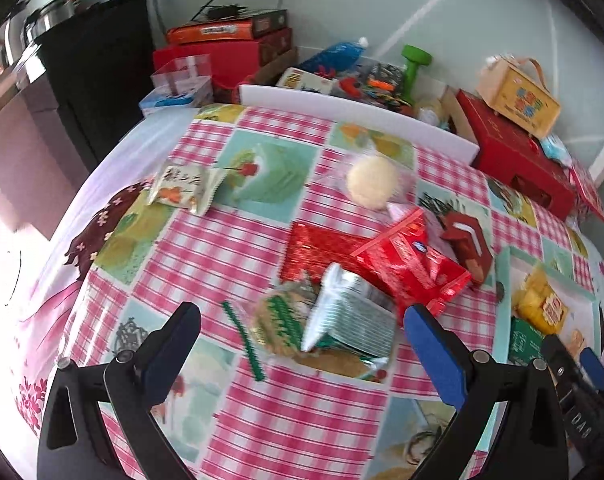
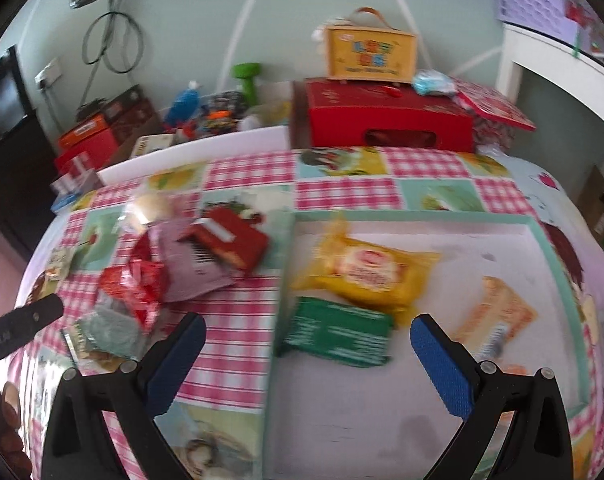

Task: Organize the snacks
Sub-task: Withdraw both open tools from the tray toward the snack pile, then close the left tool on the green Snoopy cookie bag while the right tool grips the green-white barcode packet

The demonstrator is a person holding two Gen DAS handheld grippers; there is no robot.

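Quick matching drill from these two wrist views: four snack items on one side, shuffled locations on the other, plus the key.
Items
1. yellow snack packet
2. round pale cake in clear wrap
3. silver-green foil pouch
4. small cream packet with orange print

Places
A. alone on the checked tablecloth, far left of the pile
B. inside the shallow mint-rimmed tray
C. nearest the open left gripper, between its fingers' line of sight
D. beyond the red packets, toward the white board

Pairs: 1-B, 2-D, 3-C, 4-A
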